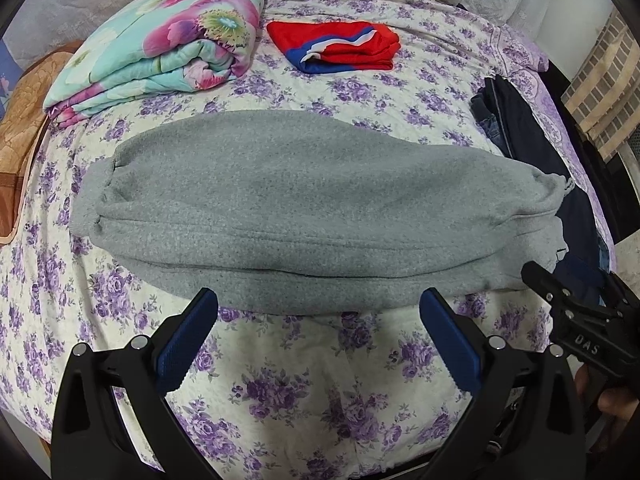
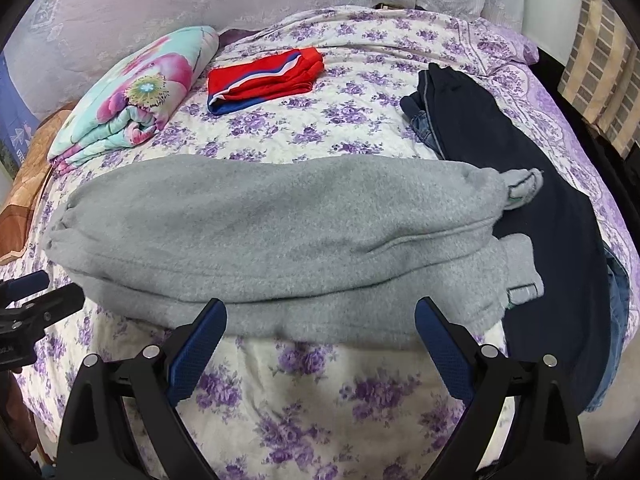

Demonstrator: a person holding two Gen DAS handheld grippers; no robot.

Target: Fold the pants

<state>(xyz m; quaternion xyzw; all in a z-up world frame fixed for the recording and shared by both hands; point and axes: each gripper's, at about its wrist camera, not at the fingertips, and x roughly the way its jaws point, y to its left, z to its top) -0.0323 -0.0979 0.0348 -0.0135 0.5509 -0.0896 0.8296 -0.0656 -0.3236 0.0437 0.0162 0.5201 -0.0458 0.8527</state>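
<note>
While the grey pants (image 1: 304, 208) are lying folded lengthwise on the bed (image 1: 304, 392), both tools are hovering. The left hand-held gripper (image 1: 318, 300) and right hand-held gripper (image 2: 320, 310) are gaping wide, grasping nothing.

Bare floral bedspread (image 1: 304, 380) lies open just before the gray pants (image 1: 304, 208) — beyond them the folded quilt (image 1: 160, 48), red shorts (image 1: 336, 46) and dark clothes (image 2: 520, 184) crowd the far and right sides.

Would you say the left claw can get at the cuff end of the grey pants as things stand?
Probably yes. The left claw is open and empty, the cuff end of the grey pants lies bare on the bedspread, and nothing covers it.
</note>
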